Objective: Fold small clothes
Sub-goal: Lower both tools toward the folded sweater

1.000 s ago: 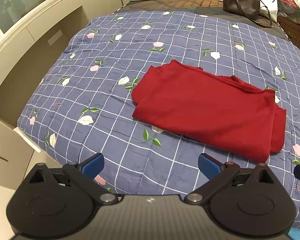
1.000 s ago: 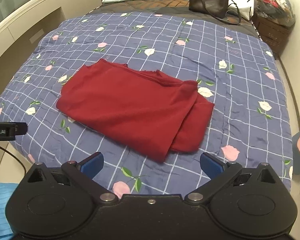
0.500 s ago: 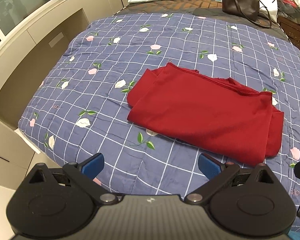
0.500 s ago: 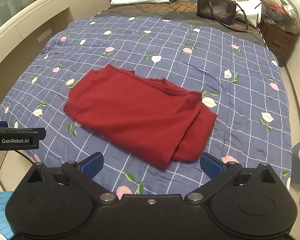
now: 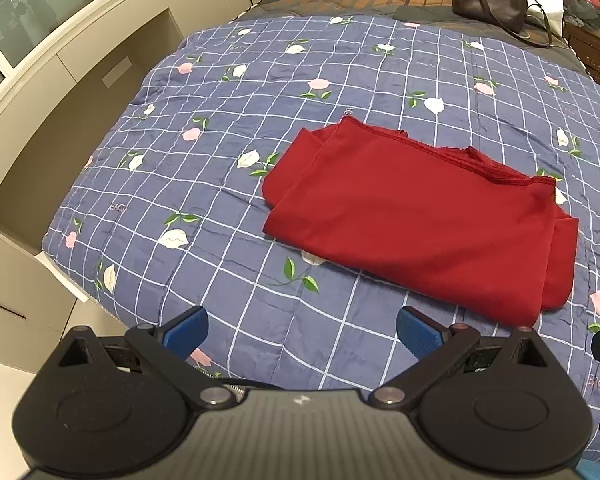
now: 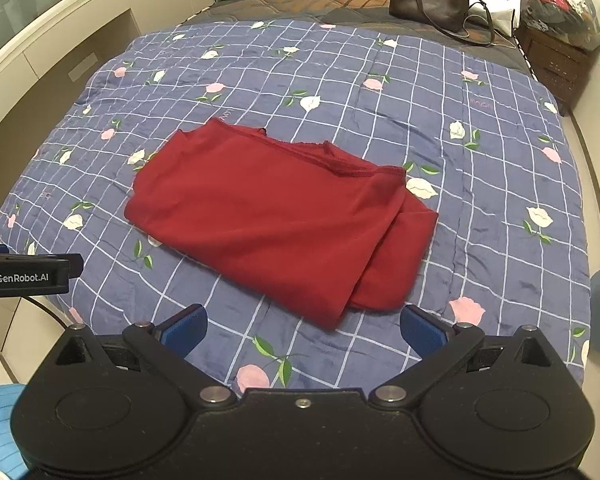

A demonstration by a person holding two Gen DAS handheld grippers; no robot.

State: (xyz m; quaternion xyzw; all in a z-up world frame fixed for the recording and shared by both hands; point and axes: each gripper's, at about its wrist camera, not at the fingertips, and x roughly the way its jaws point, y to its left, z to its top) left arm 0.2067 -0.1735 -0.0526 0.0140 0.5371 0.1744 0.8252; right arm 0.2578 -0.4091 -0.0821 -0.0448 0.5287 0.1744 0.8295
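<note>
bed quilt [image 5: 228, 184] w/ red garment [image 6: 276, 216]; both tongs [image 5: 302, 330] [image 6: 303, 330] wide, empty.

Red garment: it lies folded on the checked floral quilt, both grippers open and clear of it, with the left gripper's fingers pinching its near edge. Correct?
Not quite. The left gripper pinches nothing: in the left wrist view its fingers are spread over bare quilt, short of the red garment. The right gripper is likewise open and clear of the garment.

even indoor light | soft shadows | sharp | fisheye-bent edges
</note>
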